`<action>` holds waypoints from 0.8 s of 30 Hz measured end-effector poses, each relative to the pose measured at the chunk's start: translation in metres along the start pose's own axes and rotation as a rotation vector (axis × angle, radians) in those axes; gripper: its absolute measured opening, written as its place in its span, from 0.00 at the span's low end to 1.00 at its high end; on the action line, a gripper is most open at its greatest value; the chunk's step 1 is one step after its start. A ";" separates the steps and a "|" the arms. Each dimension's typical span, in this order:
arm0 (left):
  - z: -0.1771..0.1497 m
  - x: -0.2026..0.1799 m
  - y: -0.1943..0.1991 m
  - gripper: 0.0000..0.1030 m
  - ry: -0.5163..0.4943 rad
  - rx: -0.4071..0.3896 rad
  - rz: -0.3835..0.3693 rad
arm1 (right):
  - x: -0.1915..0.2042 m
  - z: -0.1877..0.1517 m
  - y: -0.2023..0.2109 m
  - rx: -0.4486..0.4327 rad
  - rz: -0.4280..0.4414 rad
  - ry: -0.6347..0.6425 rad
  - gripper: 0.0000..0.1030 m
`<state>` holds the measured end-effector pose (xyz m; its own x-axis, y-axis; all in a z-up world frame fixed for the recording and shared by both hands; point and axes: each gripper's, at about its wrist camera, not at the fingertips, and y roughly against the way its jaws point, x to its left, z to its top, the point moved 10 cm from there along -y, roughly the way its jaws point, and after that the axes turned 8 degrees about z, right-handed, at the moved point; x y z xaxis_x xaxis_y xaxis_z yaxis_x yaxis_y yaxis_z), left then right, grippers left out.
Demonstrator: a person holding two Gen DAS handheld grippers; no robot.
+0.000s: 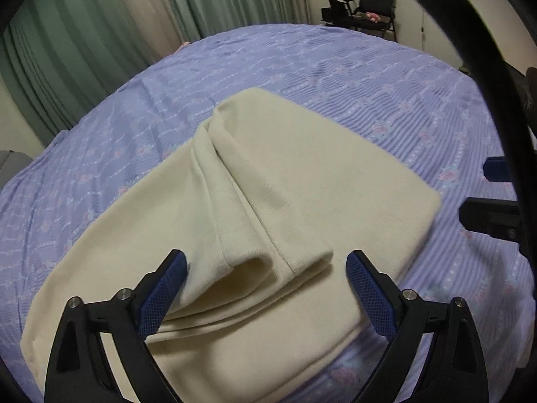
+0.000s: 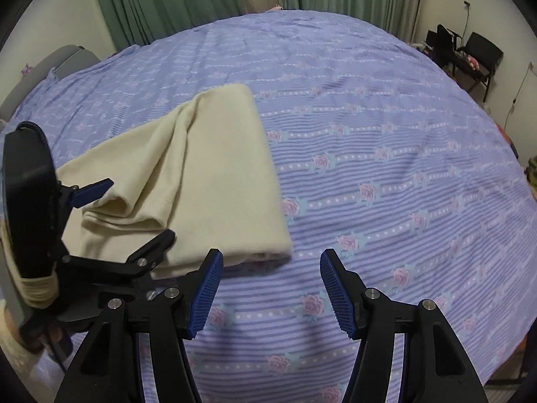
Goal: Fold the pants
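I have both sets of jaws released. The cream knit pants (image 1: 268,181), folded, lie between my left gripper (image 1: 266,265) fingers on the lilac striped bedsheet (image 2: 386,154); right gripper (image 2: 271,258) hangs just beside. Next I'd probably pinch the loose hem and fold again.

Home bedroom, floral bedsheet (image 2: 369,134), green curtains (image 2: 174,0), black chair (image 1: 376,10)

Left claw (image 1: 266,262): jaws spread wide, blue pads (image 1: 166,288) facing each other, nothing pinched between them, angled downward. Right claw (image 2: 270,262): jaws also spread wide, empty, blue ribbed pads (image 2: 337,297) showing, tilted downward. In the right wrist view the left claw (image 2: 141,206) sits just beside and ahead-left of the right one, fingers apart. No hands visible.
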<state>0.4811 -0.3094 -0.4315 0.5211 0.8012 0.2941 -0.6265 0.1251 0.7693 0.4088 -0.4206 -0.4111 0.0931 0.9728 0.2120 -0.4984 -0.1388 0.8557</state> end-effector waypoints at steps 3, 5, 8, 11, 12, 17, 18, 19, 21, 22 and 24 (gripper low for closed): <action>-0.001 0.011 -0.005 0.41 0.063 0.028 -0.051 | 0.001 0.003 0.001 -0.011 0.017 -0.008 0.59; 0.002 0.027 -0.001 0.23 0.140 0.031 -0.060 | 0.005 0.006 0.004 -0.022 0.032 -0.011 0.59; 0.014 0.071 0.018 0.18 0.250 -0.008 -0.034 | 0.016 0.017 0.009 -0.045 0.071 -0.020 0.59; 0.022 0.126 0.024 0.18 0.360 -0.025 -0.010 | 0.037 0.030 0.011 -0.083 0.129 -0.020 0.59; 0.022 0.144 0.020 0.18 0.398 -0.018 -0.025 | 0.044 0.033 0.009 -0.089 0.141 -0.016 0.59; 0.010 0.198 -0.022 0.18 0.487 0.055 -0.049 | 0.094 0.052 -0.013 -0.104 0.229 0.010 0.59; 0.007 0.203 -0.034 0.18 0.498 0.077 -0.073 | 0.102 0.054 -0.018 -0.099 0.242 0.015 0.59; 0.004 0.205 -0.041 0.18 0.497 0.094 -0.086 | 0.112 0.055 -0.025 -0.090 0.263 0.023 0.59; 0.000 0.214 -0.059 0.18 0.501 0.129 -0.113 | 0.132 0.057 -0.037 -0.071 0.294 0.044 0.59; -0.002 0.218 -0.065 0.19 0.508 0.143 -0.120 | 0.141 0.056 -0.042 -0.061 0.307 0.057 0.59; -0.007 0.235 -0.075 0.02 0.521 0.161 -0.056 | 0.157 0.051 -0.054 -0.022 0.318 0.081 0.59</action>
<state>0.6464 -0.1264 -0.4247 0.1692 0.9849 -0.0381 -0.4878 0.1172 0.8651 0.4942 -0.2701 -0.3998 -0.1384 0.8932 0.4279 -0.5100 -0.4346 0.7423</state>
